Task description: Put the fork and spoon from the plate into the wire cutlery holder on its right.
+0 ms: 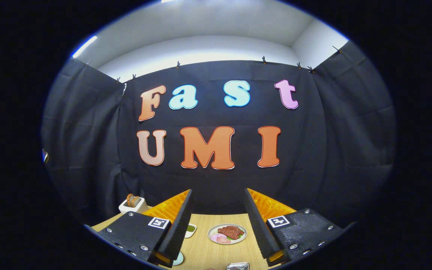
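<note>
Honestly, here is what I can report from my end.

Hidden or cut off: I cannot make out the fork, the spoon or the wire cutlery holder. A shiny metallic item (237,266) sits at the near table edge between the fingers, cut off, and I cannot tell what it is. A small white dish (190,230) with something green is half covered by the left finger; another pale round piece (179,258) peeks out below that finger.

Surface: a light wood-grain table (204,251), seen between the 2 fingers.

Room: black cloth wall (336,150) on 3 sides, clipped along its top, with a white wall and a lit ceiling above.

Containers: a round plate (227,234) with a white rim lies ahead between the fingers, holding a brown meat slice and pink slices. A white toaster (132,205) with 2 bread slices stands at the far left of the table, beyond the left finger.

Gripper (218,195): fingers spread wide apart, nothing between them, held above the table and aimed mostly at the wall.
</note>
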Tool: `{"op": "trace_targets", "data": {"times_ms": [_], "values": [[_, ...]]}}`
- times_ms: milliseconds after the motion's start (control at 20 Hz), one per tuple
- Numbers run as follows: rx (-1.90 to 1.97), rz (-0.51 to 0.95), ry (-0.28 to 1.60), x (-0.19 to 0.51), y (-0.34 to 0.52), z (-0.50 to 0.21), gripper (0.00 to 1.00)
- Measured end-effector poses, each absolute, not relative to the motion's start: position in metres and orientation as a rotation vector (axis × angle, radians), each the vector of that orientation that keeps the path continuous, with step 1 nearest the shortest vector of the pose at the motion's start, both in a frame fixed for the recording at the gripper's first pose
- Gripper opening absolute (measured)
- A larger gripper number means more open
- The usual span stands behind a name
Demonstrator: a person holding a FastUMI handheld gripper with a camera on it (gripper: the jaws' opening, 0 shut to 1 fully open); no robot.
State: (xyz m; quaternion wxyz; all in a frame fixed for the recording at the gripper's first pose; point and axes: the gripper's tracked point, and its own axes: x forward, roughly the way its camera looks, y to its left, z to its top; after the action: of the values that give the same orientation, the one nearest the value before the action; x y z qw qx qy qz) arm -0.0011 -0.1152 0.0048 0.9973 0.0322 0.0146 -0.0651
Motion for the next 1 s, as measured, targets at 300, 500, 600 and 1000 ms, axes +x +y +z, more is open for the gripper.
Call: {"op": "trace_targets", "data": {"times_ms": [300, 500, 600, 1000], "values": [[0.034, -0.106, -0.040, 0.001, -0.094, 0.032, 0.87], [0.040, -0.104, -0.051, 0.002, -0.090, 0.033, 0.88], [0.037, -0.103, -0.051, 0.003, -0.089, 0.032, 0.88], [0.014, -0.084, -0.034, 0.007, -0.069, 0.025, 0.88]]}}
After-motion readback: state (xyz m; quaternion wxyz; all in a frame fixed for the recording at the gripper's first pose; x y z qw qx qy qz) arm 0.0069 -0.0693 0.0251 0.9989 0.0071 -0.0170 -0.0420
